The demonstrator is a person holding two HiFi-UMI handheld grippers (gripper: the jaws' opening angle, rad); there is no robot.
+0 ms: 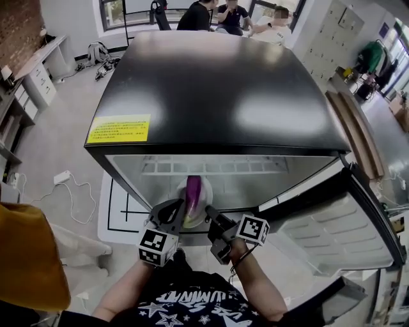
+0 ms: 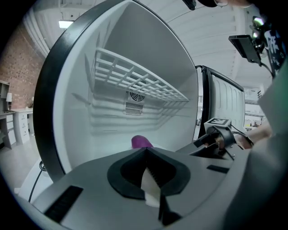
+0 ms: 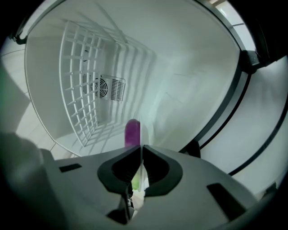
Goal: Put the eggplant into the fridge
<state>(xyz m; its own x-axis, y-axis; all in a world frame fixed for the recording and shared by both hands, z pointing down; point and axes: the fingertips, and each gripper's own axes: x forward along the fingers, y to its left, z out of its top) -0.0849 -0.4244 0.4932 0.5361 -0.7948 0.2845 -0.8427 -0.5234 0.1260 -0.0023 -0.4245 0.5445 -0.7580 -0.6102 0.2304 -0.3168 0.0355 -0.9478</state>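
Observation:
A purple eggplant (image 1: 192,190) with a green stem lies on a white plate (image 1: 207,199) at the mouth of the open black fridge (image 1: 211,96). My left gripper (image 1: 178,209) is shut on the plate's near left rim. My right gripper (image 1: 213,215) is shut on its near right rim. In the left gripper view, the eggplant's tip (image 2: 141,142) shows above the shut left gripper (image 2: 146,155), with white plate rim pinched between the jaws. In the right gripper view, the eggplant (image 3: 132,132) stands beyond the right gripper (image 3: 141,153), with the plate seen edge-on.
The fridge door (image 1: 332,223) hangs open to the right. A white wire shelf (image 1: 211,167) spans the upper part of the white cavity. A floor mat with black lines (image 1: 121,214) lies left of the fridge, next to a power strip (image 1: 62,177). People sit at the back (image 1: 230,16).

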